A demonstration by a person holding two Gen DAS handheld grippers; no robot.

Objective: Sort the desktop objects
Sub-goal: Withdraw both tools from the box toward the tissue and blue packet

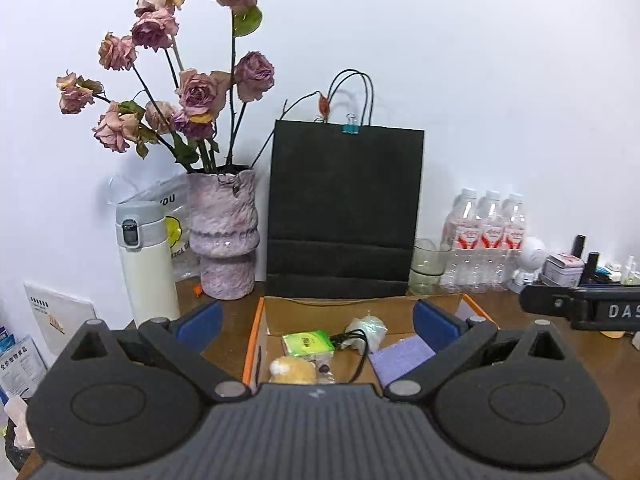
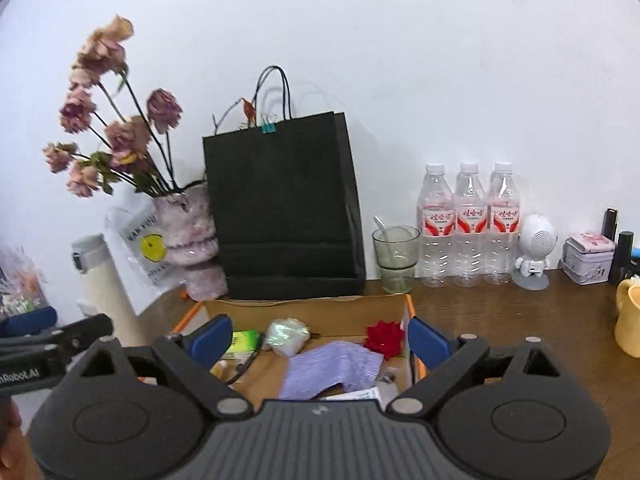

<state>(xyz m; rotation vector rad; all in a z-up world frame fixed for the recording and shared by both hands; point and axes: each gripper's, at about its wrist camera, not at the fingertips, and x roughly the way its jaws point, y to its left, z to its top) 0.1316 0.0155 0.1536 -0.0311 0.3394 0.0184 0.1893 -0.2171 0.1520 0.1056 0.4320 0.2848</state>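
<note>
A cardboard box [image 1: 256, 320] with orange edges sits on the brown desk. Inside lie a green tissue pack [image 1: 307, 342], a white crumpled wrap [image 1: 366, 328], a purple cloth [image 1: 400, 358], a black cable [image 1: 360, 354] and a yellow plush toy [image 1: 292, 370]. My left gripper [image 1: 318, 318] hovers over the box's near side, open, with nothing between its blue pads. In the right wrist view the same box [image 2: 312, 304] also holds a red flower [image 2: 384, 338] beside the purple cloth [image 2: 332, 364]. My right gripper [image 2: 320, 338] is open and empty above it.
Behind the box stand a black paper bag [image 1: 344, 208], a vase of dried roses [image 1: 224, 236] and a white thermos [image 1: 148, 260]. To the right are three water bottles [image 2: 468, 224], a glass cup [image 2: 396, 258], a white robot figure [image 2: 534, 252], a tin [image 2: 588, 258] and a yellow mug [image 2: 628, 320].
</note>
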